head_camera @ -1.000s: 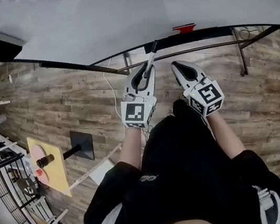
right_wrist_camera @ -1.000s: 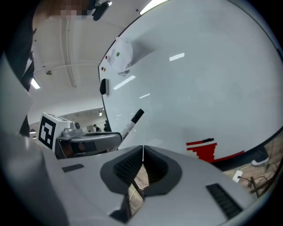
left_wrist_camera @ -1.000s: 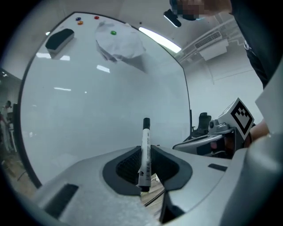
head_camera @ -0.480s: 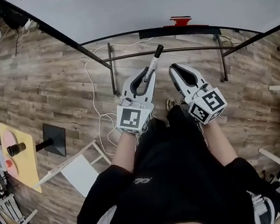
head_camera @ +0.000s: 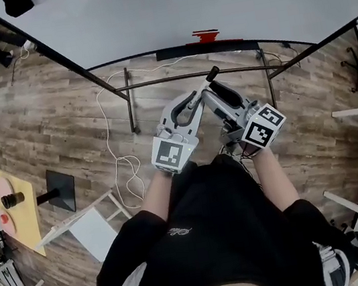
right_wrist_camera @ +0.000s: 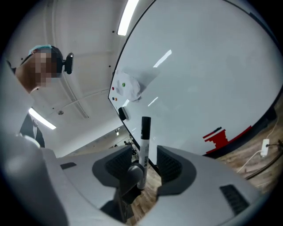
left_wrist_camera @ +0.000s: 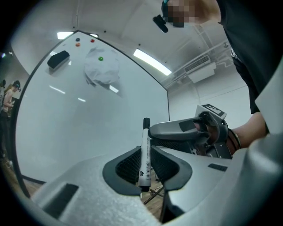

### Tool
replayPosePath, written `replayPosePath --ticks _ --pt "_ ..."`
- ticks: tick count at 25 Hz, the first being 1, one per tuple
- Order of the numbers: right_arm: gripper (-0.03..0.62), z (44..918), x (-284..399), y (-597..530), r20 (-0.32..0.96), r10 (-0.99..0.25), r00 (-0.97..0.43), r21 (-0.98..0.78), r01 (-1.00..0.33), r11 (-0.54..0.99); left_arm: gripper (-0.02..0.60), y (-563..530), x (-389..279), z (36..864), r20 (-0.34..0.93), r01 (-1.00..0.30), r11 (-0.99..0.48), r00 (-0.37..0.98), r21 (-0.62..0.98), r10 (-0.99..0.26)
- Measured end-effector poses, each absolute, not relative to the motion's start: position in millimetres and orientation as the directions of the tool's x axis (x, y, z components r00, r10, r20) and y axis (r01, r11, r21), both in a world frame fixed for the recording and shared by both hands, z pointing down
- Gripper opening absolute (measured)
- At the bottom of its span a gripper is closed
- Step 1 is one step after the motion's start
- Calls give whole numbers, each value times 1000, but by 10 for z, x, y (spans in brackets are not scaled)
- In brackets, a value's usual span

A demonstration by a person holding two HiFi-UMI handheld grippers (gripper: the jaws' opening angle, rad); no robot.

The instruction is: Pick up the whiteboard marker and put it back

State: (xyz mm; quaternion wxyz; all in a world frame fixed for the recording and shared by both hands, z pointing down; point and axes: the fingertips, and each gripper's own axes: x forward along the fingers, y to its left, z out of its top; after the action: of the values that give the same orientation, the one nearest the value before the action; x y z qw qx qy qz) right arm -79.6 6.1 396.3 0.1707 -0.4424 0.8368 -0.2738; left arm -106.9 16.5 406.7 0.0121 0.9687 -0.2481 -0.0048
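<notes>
- At centre of the head view, the left gripper [head_camera: 192,100] has its jaws closed on the whiteboard marker [head_camera: 206,78]. The left gripper view confirms that both pads press on the lower barrel.
- Long axis of the marker: it runs out along the left jaws' own line with the black cap end leading. In the head view it slants toward the upper right, at the whiteboard [head_camera: 223,2].
- Right gripper [head_camera: 215,93]: it enters from the right of the frame and meets the left gripper at an angle. Its jaws have just been opening and now stand wide apart. In the right gripper view the marker stands upright between the pads, with a gap on either side and no contact.
- Deciding relation: the marker lies within both sets of jaws, but only the left hand carries it. The right jaws straddle the barrel close beside the left jaws' grip.
- Judgement: the dark ledge [head_camera: 184,51] along the board's lower edge, at upper centre, looks like the place of return. The marker is well apart from it, so the return is not yet done.
- Risk, as judged: the exposed cap end is unsupported.
</notes>
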Motion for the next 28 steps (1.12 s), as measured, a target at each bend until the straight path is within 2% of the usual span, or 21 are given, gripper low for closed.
replayPosePath --ticks 6,9,17,22,28 --pt "143 3978 -491 178 -45 -843 -535 -638 -634 437 68 334 -709 4063 18 -448 -894 894 -18 -448" --pt "80 3975 -376 234 -47 -850 -525 -621 -651 437 67 379 -600 4090 33 -440 -897 897 -39 -441" --pt "57 4014 -101 414 -37 -862 -506 -596 -681 425 67 564 -296 4086 71 -412 -909 907 -69 -416" --pt "56 4009 60 521 -12 -885 -466 -505 -761 408 69 635 -154 4154 110 -428 -896 891 -119 -440" --pt "56 4153 718 668 74 -954 -291 -314 -914 255 69 639 28 4316 197 -478 -867 845 -140 -497"
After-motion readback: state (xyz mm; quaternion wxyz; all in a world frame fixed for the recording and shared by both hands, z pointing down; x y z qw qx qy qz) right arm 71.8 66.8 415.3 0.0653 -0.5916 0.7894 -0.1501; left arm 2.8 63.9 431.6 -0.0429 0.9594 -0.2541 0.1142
